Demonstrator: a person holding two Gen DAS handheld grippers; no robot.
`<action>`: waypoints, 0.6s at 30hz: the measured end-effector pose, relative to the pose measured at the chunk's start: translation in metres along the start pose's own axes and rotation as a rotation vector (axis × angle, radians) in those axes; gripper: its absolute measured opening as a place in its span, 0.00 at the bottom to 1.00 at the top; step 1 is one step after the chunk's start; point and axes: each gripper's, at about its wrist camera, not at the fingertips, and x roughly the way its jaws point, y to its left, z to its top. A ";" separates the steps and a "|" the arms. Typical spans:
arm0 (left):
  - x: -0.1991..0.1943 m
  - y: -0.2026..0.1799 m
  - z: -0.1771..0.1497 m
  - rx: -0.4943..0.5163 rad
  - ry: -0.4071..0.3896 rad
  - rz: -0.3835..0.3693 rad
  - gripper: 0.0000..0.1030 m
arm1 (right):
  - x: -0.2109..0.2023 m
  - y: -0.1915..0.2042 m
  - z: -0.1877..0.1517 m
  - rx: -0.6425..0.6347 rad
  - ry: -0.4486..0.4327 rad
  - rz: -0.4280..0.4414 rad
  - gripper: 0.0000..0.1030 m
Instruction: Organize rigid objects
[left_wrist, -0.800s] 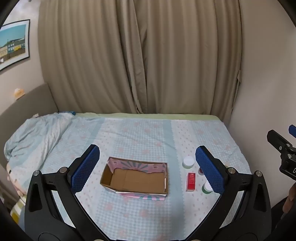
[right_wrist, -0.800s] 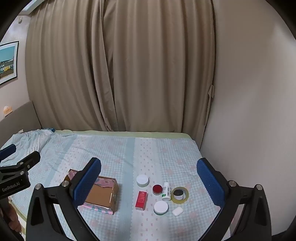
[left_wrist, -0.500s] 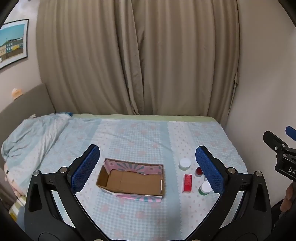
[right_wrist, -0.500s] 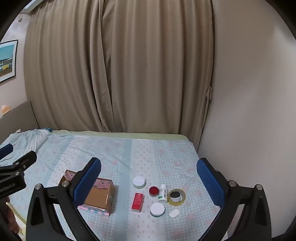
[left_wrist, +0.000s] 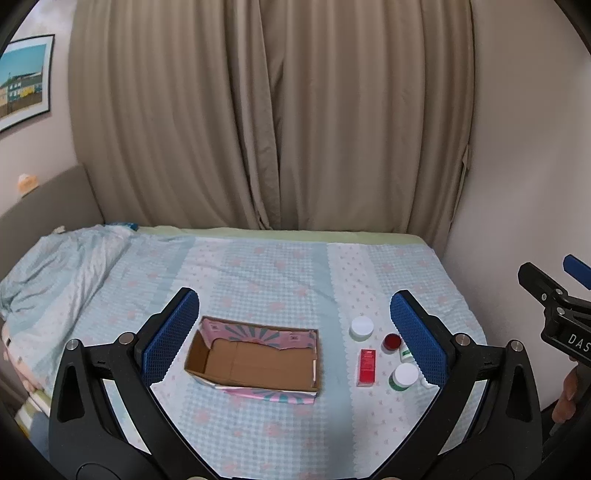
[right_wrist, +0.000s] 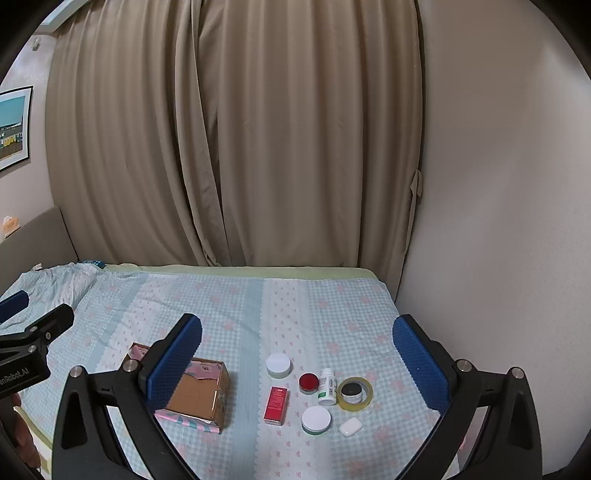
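- A crumpled light-blue quilt (left_wrist: 62, 266) lay bunched at the left end of the bed (left_wrist: 258, 266), below a framed picture (left_wrist: 22, 79) on the wall
- The left gripper (left_wrist: 293, 332) hung above the bed with its jaws spread wide and nothing between them
- An open cardboard box (left_wrist: 255, 360) sat on the checked sheet with only bare cardboard showing inside, well left of the small items
- A red carton (right_wrist: 276, 403) lay flat just right of the box
- A white-lidded jar (right_wrist: 278, 364) stood beyond the carton, and another white-lidded jar (right_wrist: 316, 420) stood nearer the camera
- A red-lidded pot (right_wrist: 308, 383) sat just beside an upright white bottle (right_wrist: 327, 386)
- A tape roll (right_wrist: 355, 393) ringed a small black-lidded jar (right_wrist: 351, 392), and a white case (right_wrist: 350, 426) lay in front of it
- The right gripper (right_wrist: 297, 362) hovered over these items, released, jaws wide and holding nothing
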 end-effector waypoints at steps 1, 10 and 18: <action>0.000 0.000 0.000 0.001 -0.001 -0.001 1.00 | 0.000 -0.001 0.000 0.000 -0.001 0.001 1.00; 0.001 -0.001 0.003 -0.004 0.006 -0.011 1.00 | 0.003 -0.004 0.000 0.006 -0.001 0.002 1.00; -0.003 0.003 0.002 -0.006 -0.004 -0.023 1.00 | 0.004 -0.007 -0.003 0.008 -0.001 0.002 1.00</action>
